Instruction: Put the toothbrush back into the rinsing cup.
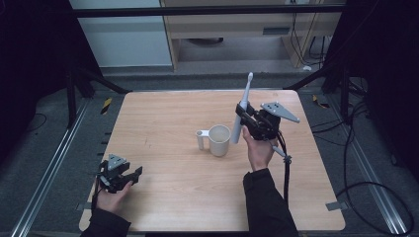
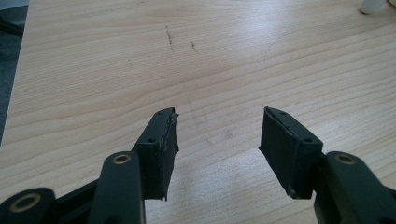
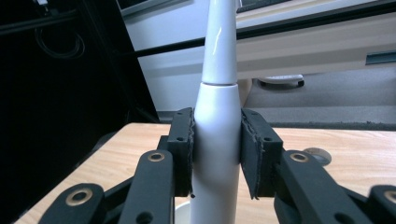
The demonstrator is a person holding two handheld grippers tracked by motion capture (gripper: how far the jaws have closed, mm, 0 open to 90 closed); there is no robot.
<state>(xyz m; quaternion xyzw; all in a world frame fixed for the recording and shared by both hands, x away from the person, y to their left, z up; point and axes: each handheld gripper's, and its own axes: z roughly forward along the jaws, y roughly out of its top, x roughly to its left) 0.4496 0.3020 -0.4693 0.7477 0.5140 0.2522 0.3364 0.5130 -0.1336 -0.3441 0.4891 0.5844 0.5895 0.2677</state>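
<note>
The right tool (image 1: 245, 120) clamps a white plastic electric toothbrush (image 1: 241, 111) upright beside a cream ceramic mug (image 1: 219, 139) mid-counter (image 1: 163, 118); the left tool (image 2: 217, 140) gapes released near the counter's front-left corner.

Your white electric toothbrush (image 1: 242, 111) stands nearly upright, brush head up. Its base hangs just beside the cream mug (image 1: 219, 140).

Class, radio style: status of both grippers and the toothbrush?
Right gripper shut on toothbrush, upright beside cup. Left gripper open, idle over table. Nothing in the way.

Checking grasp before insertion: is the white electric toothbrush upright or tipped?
Near upright, leaning slightly: white electric toothbrush clamped at its body by the right hand-held gripper, brush head up, beside the cream mug.
</note>
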